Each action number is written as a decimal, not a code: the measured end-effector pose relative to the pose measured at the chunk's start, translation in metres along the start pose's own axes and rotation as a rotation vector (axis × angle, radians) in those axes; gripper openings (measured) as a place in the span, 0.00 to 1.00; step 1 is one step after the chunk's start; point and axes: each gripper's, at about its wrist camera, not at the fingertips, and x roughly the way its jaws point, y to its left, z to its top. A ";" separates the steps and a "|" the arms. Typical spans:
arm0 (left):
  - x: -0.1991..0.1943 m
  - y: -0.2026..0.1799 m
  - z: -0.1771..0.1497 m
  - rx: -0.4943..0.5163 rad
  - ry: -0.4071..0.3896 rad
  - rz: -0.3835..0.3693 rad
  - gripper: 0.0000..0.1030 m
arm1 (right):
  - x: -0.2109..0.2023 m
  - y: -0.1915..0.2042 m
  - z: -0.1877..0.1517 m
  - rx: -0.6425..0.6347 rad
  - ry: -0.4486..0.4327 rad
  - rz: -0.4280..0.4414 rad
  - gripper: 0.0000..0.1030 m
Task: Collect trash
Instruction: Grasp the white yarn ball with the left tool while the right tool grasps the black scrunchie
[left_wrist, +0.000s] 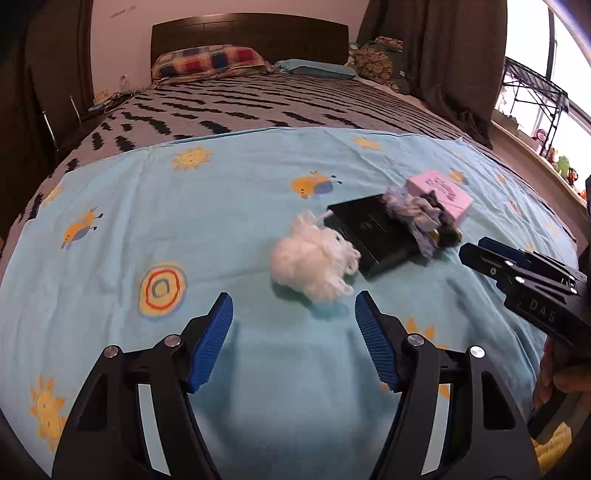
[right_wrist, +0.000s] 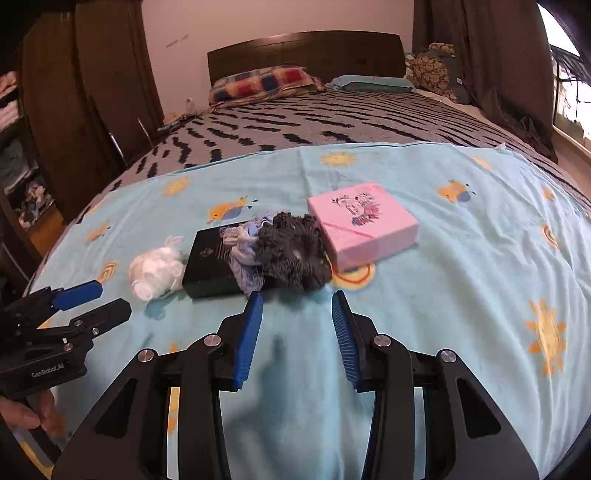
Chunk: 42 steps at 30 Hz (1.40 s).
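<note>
On a light blue sheet (left_wrist: 229, 206) lie a white yarn tuft (left_wrist: 314, 266), a black box (left_wrist: 373, 232), a pale blue yarn bundle (right_wrist: 245, 251), a dark grey yarn bundle (right_wrist: 291, 253) and a pink box (right_wrist: 364, 229). My left gripper (left_wrist: 293, 306) is open just short of the white tuft (right_wrist: 157, 271), with nothing between its fingers. My right gripper (right_wrist: 297, 306) is open and empty too, close in front of the dark grey bundle. Each gripper shows in the other's view: the right gripper (left_wrist: 476, 249) at the right edge, the left gripper (right_wrist: 99, 299) at the left edge.
The sheet covers the near half of a bed with a grey, black-patterned cover (right_wrist: 332, 122), pillows (right_wrist: 262, 85) and a dark headboard (right_wrist: 306, 48). A wardrobe (right_wrist: 85, 92) stands to the left, curtains (left_wrist: 454, 55) and a window to the right. A hand (right_wrist: 26, 413) holds the left gripper.
</note>
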 end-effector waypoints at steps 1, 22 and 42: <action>0.004 0.001 0.004 -0.006 0.004 0.002 0.61 | 0.005 0.001 0.003 -0.004 0.007 -0.002 0.38; 0.043 -0.008 0.023 0.019 0.110 -0.046 0.43 | 0.031 0.004 0.024 -0.021 0.050 0.013 0.10; -0.071 -0.029 -0.045 0.116 -0.018 -0.098 0.42 | -0.106 -0.016 -0.040 0.016 -0.097 0.105 0.08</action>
